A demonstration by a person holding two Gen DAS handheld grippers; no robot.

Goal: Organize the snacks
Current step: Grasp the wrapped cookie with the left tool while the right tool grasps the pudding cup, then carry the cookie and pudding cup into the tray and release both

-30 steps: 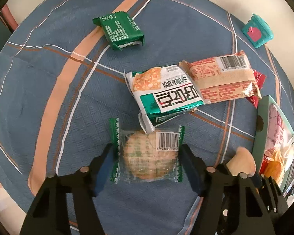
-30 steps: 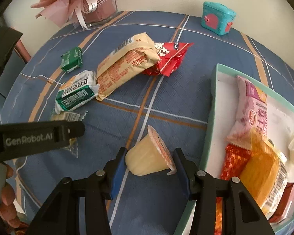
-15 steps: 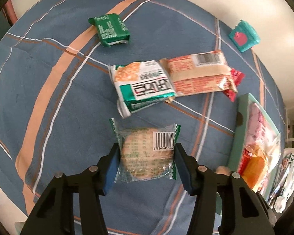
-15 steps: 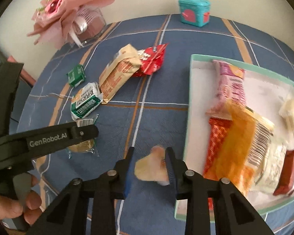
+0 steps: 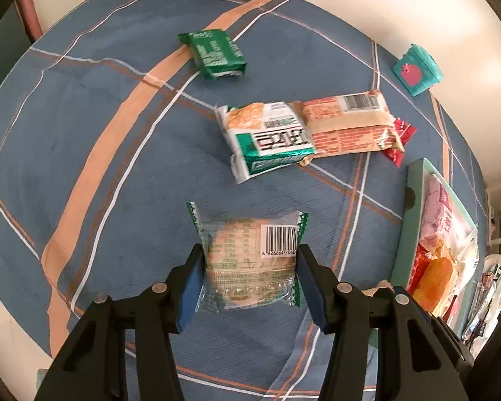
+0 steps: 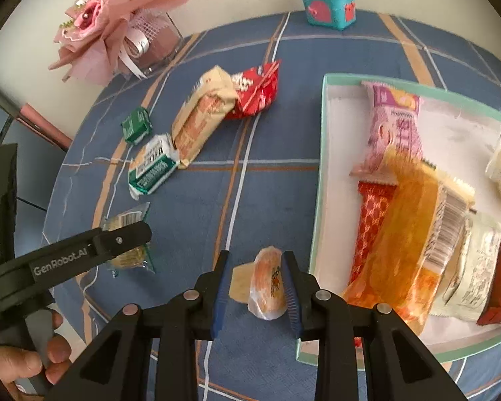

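My left gripper is shut on a clear-wrapped round cake with green edges and a barcode, held a little above the blue checked cloth. The right wrist view shows that same cake under the left gripper's finger. My right gripper is shut on a small jelly cup, lid side turned right, just left of the teal-rimmed tray. The tray holds several packets. On the cloth lie a green packet, a white-green packet, a beige packet and a red packet.
A teal box stands at the table's far edge. A pink bouquet in a clear box stands at the far left. A person's hand grips the left tool at the lower left. Bare cloth lies between the loose packets and the tray.
Both grippers closed, the left on the round cake and the right on the jelly cup, and rose from the cloth. The right one rolled and drew nearer the tray.
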